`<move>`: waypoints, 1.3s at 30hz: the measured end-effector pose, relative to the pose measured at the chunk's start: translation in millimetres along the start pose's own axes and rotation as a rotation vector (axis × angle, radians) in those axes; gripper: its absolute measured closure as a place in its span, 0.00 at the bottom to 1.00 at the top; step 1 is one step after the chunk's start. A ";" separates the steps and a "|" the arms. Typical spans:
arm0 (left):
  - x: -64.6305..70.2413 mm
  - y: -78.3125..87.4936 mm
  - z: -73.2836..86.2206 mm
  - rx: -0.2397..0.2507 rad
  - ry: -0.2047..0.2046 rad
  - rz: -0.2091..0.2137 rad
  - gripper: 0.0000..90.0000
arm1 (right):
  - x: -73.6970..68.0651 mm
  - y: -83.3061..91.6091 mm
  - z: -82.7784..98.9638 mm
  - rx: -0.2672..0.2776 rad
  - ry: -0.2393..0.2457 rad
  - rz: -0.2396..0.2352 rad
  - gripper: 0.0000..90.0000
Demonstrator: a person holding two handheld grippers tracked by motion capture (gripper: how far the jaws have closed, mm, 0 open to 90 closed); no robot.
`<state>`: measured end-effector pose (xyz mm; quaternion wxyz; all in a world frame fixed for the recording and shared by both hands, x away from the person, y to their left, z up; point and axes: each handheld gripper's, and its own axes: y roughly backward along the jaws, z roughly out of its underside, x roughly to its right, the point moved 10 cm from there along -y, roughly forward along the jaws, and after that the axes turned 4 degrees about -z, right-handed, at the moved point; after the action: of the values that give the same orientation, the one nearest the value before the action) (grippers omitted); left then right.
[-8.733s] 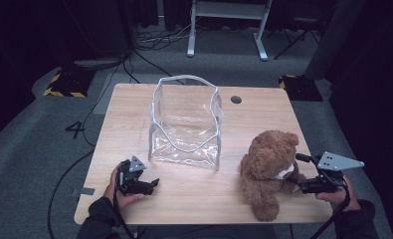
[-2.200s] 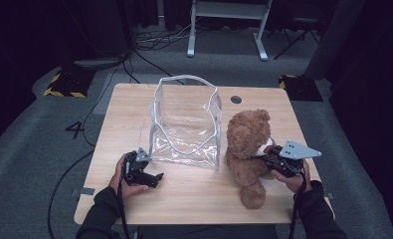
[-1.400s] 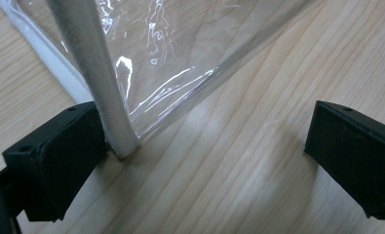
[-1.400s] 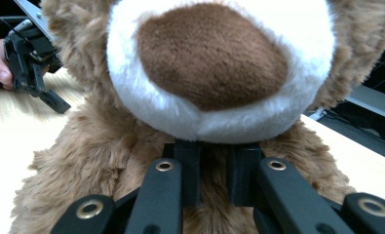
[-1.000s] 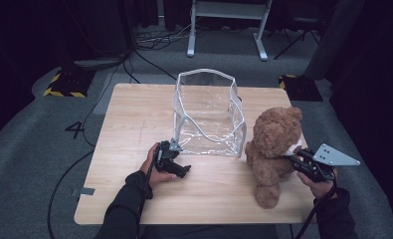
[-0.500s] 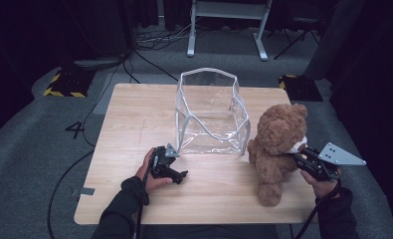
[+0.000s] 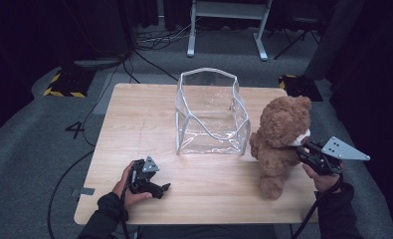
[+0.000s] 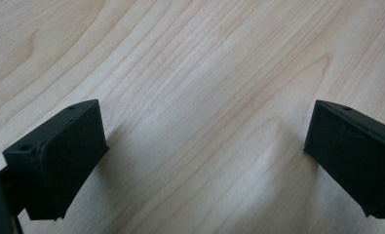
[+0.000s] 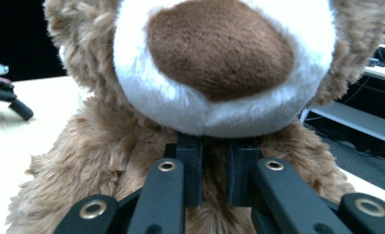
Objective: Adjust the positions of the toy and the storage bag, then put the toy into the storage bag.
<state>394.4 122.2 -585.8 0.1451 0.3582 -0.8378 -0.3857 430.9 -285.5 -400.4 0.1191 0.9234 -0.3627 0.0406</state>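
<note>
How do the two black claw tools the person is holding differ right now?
The left gripper has its jaws spread wide with nothing but bare table between them, while the right gripper has its jaws pinched on the teddy bear, under its muzzle. The left gripper sits low near the table's front edge; the right gripper is off the table's right side, holding the bear upright. Both are hand-held with black jaws.

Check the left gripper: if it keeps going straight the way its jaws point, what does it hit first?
Most likely the bare table. The left gripper stands open, angled down at the wood with nothing between its jaws. In the high view it points toward the teddy bear, but well short of it.
</note>
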 end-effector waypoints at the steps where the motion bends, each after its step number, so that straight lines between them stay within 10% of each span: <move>1: -0.5 -0.2 -0.2 -0.003 -0.004 -0.003 0.02 | 1.9 -0.5 -3.4 0.008 0.004 0.003 0.89; 39: -2.4 -0.7 -0.5 0.001 0.000 -0.006 0.01 | 23.5 -3.8 -65.3 0.085 0.057 0.043 0.89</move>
<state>396.7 123.3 -585.9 0.1440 0.3607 -0.8369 -0.3857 451.5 -282.1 -334.1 0.0893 0.9180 -0.3769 0.0848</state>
